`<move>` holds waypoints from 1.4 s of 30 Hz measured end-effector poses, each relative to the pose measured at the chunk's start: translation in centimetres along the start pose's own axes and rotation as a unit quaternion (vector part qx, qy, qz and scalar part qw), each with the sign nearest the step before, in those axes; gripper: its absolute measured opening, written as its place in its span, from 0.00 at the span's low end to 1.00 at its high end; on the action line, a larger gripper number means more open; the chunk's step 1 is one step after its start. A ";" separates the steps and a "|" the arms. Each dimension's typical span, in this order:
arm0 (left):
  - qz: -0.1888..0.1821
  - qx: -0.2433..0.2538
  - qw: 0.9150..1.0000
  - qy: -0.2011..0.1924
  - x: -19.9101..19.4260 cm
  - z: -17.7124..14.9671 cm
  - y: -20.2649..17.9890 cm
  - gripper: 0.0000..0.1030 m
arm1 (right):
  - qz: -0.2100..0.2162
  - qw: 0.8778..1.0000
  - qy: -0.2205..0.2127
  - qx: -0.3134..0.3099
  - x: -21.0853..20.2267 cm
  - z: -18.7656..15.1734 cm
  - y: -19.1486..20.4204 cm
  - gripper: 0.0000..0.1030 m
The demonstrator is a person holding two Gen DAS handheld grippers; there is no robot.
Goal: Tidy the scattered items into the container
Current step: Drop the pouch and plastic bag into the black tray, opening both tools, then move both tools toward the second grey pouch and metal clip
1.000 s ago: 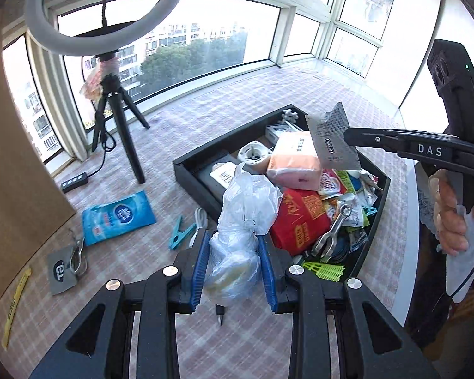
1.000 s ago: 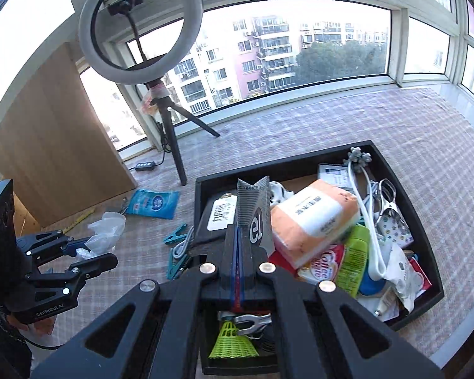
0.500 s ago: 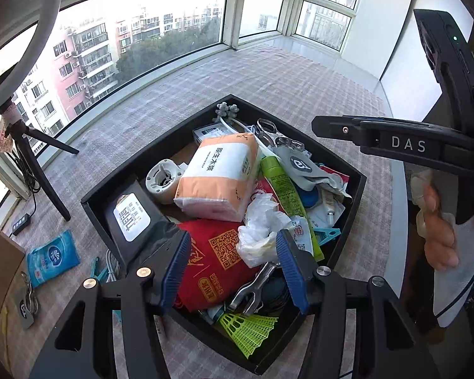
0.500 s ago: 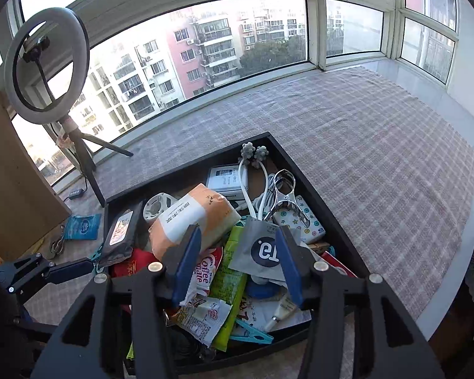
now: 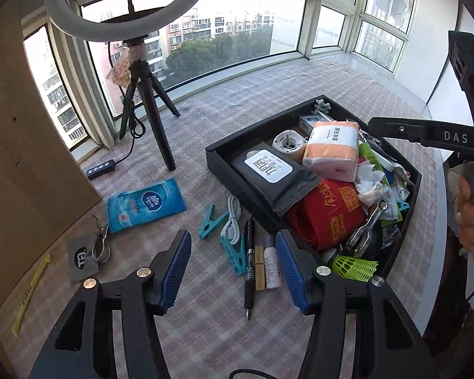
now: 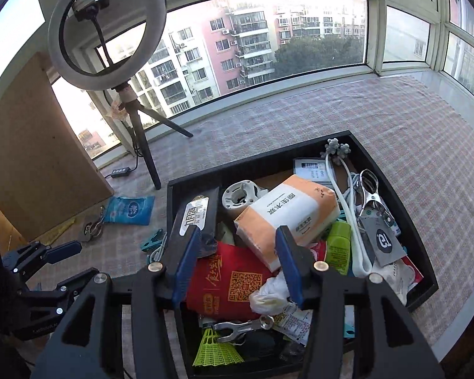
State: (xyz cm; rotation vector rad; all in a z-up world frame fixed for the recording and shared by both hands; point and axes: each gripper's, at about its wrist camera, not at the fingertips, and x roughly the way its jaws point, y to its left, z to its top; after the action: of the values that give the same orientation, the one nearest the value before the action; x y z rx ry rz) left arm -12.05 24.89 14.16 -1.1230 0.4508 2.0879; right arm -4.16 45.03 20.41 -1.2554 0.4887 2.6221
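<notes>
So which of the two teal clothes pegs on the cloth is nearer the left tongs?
The peg lying beside the black pen, just ahead of the left tongs. The other peg lies farther out, toward the blue wipes packet.

A black tray (image 5: 224, 158), piled high, holds an orange tissue pack (image 5: 330, 150), black wipes pouch (image 5: 273, 173) and red packet (image 5: 328, 211). Beside it on the checked tabletop (image 5: 205, 315) lie a blue wipes pack (image 5: 145, 203), teal clips (image 5: 210, 218), white cable (image 5: 232, 221), black pen (image 5: 248, 265) and small bottle (image 5: 271, 262)
</notes>
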 end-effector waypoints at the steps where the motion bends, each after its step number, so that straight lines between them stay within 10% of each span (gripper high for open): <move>1: 0.012 -0.006 1.000 0.005 0.0 -0.8 1.5 0.52 | 0.009 1.000 0.007 -0.007 0.5 -0.1 1.3 0.47; 17: 0.085 -0.076 0.991 0.070 4.8 -7.3 16.6 0.52 | 0.082 0.984 0.129 -0.090 13.2 0.7 20.6 0.47; 42: 0.091 -0.046 0.993 0.061 9.5 -6.5 18.7 0.52 | 0.093 0.960 0.262 -0.004 24.7 1.2 24.8 0.22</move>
State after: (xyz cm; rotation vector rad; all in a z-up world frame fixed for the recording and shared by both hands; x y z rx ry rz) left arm -25.43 12.26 2.17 -1.3128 0.5374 2.2245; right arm -28.09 23.25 6.95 -2.0055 0.7063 2.4057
